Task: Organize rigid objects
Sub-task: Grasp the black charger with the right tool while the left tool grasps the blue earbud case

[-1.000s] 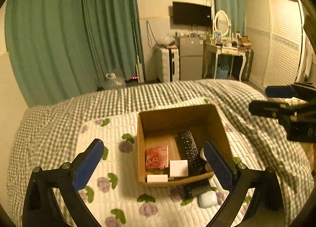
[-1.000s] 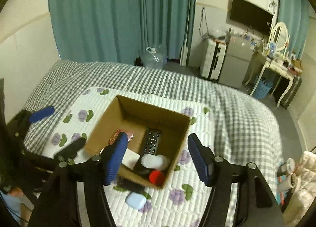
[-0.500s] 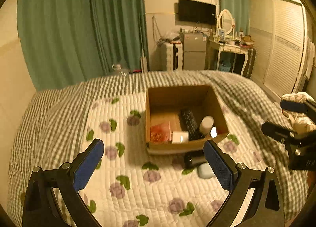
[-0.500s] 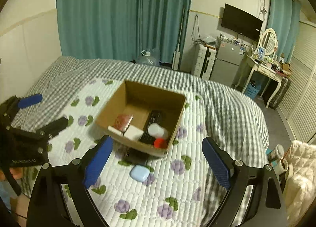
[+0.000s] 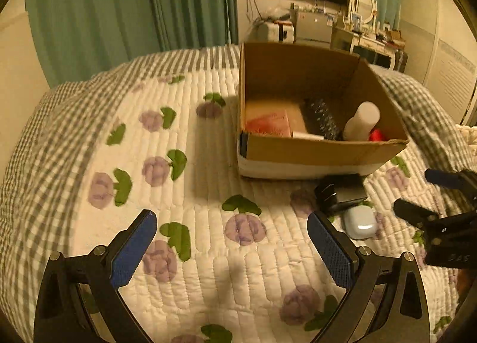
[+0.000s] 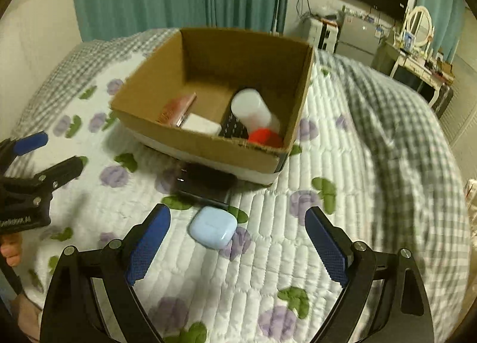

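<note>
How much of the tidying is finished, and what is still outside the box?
Done: the remote, bottle, pink item and white block lie in the cardboard box. In hand: nothing; both jaws open. Left: the earbud case and black device on the quilt.

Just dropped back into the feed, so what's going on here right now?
A person is tidying small items into a cardboard box on the bed. Both tongs are open and empty: the right tongs hover over a pale blue case on the quilt, beside a black gadget. The left tongs hang over bare quilt. A bottle and remote are already boxed.
</note>
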### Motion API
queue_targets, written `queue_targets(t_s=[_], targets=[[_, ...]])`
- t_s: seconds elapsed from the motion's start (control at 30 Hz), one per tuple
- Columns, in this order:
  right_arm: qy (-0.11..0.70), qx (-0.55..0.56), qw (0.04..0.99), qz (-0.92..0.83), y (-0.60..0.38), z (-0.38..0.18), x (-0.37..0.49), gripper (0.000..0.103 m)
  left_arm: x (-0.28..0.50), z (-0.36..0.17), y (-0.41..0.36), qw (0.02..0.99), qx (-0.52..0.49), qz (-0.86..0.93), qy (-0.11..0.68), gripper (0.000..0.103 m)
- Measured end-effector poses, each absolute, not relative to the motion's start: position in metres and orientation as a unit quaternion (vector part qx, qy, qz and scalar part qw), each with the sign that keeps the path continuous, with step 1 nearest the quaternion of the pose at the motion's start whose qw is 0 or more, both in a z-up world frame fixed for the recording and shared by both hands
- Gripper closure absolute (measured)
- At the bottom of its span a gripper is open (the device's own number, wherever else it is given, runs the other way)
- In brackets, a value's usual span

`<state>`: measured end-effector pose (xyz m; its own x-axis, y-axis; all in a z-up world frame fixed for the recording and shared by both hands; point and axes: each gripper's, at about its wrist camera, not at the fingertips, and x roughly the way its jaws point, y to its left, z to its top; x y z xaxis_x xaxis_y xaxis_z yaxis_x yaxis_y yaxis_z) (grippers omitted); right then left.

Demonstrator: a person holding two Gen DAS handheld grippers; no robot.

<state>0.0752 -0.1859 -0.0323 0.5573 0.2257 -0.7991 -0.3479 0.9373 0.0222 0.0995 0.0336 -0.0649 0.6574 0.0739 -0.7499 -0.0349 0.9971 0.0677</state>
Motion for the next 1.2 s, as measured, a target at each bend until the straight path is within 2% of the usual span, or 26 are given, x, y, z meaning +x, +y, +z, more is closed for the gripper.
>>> queue_targets(t_s=[0.43,0.5,0.53,0.6,0.83,1.03,1.2], targets=[[0.52,-0.009,0.838,0.165,-0.142,-0.105,0.138,0.011,0.117,-0.092,0.056,0.9,0.022,0.066,0.429,0.0],[0.523,-0.001,0.835,0.173,-0.139,-0.11,0.144,0.019,0.118,-0.094,0.057,0.899,0.018,0.069,0.432,0.0],[0.526,-0.003,0.833,0.173,-0.137,-0.113,0.147,0.032,0.117,-0.095,0.058,0.898,0.017,0.072,0.435,0.0],[0.532,-0.01,0.829,0.172,-0.134,-0.116,0.151,0.033,0.116,-0.094,0.058,0.895,0.018,0.076,0.439,0.0],[0.52,-0.04,0.83,0.199,-0.154,-0.078,0.134,0.034,0.108,-0.075,0.04,0.892,-0.009,0.083,0.445,0.0],[0.476,-0.091,0.852,0.197,-0.207,-0.018,0.113,0.034,0.109,-0.066,-0.018,0.889,-0.029,0.071,0.451,0.0],[0.462,-0.115,0.86,0.181,-0.253,-0.009,0.105,0.034,0.117,-0.083,-0.073,0.881,-0.005,0.052,0.47,0.0]])
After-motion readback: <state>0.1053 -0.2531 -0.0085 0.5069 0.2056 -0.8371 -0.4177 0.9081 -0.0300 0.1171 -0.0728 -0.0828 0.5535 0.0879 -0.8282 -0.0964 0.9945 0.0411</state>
